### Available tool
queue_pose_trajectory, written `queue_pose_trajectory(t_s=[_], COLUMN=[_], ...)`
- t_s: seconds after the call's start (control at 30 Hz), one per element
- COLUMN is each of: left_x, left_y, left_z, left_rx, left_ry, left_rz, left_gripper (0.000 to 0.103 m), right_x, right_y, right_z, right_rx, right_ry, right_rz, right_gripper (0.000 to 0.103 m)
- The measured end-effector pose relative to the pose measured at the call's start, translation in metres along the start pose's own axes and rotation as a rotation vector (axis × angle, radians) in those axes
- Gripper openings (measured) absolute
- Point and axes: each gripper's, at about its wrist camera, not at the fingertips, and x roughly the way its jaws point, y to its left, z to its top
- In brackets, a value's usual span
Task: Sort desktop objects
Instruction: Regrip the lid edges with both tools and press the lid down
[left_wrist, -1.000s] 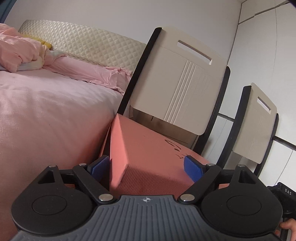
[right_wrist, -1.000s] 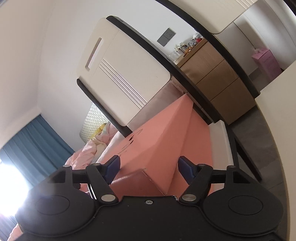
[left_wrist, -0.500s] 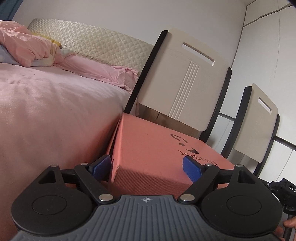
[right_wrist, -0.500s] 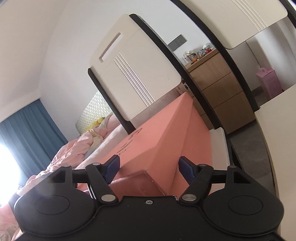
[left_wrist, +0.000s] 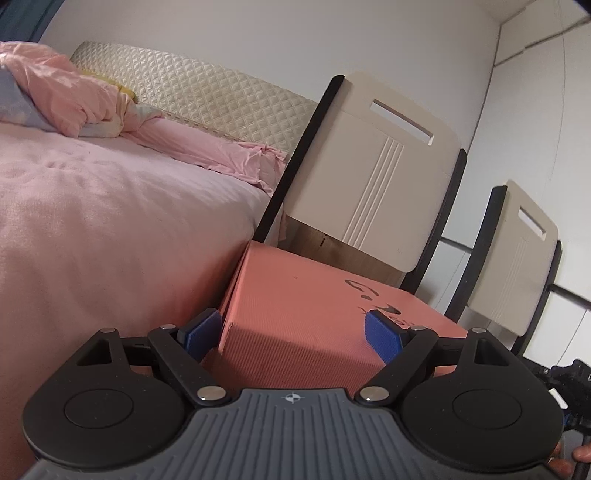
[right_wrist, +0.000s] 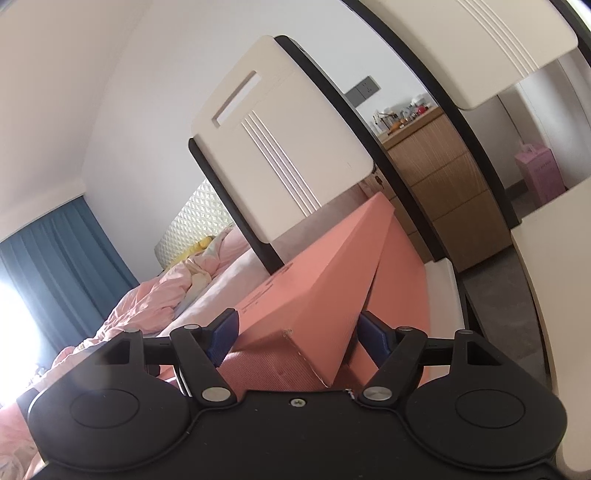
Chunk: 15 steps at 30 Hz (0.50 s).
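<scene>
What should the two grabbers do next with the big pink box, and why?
Probably keep both squeezing and carry the pink box level. The left gripper and right gripper each clamp one end, and it sits tilted in the right view.

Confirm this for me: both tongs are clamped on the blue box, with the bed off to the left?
Not quite: the box is salmon pink, not blue; only the tongs' pads are blue. The left wrist view shows it, with both tongs clamped on it and the bed at left.
</scene>
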Motion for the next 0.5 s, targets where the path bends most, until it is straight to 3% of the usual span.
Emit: queue_pose_trajectory(t_s=[0.5], left_x=[0.04], left_y=[-0.006], left_z=[0.009], left_rx=[0.028], left_ry=[0.016], left_rz=[0.082], left_gripper=[0.087], right_x=[0.019], right_y=[-0.002], right_z=[-0.006], right_rx=[-0.022], right_ry=[-0.03], right_rz=[-0.075], right_gripper=[0.074])
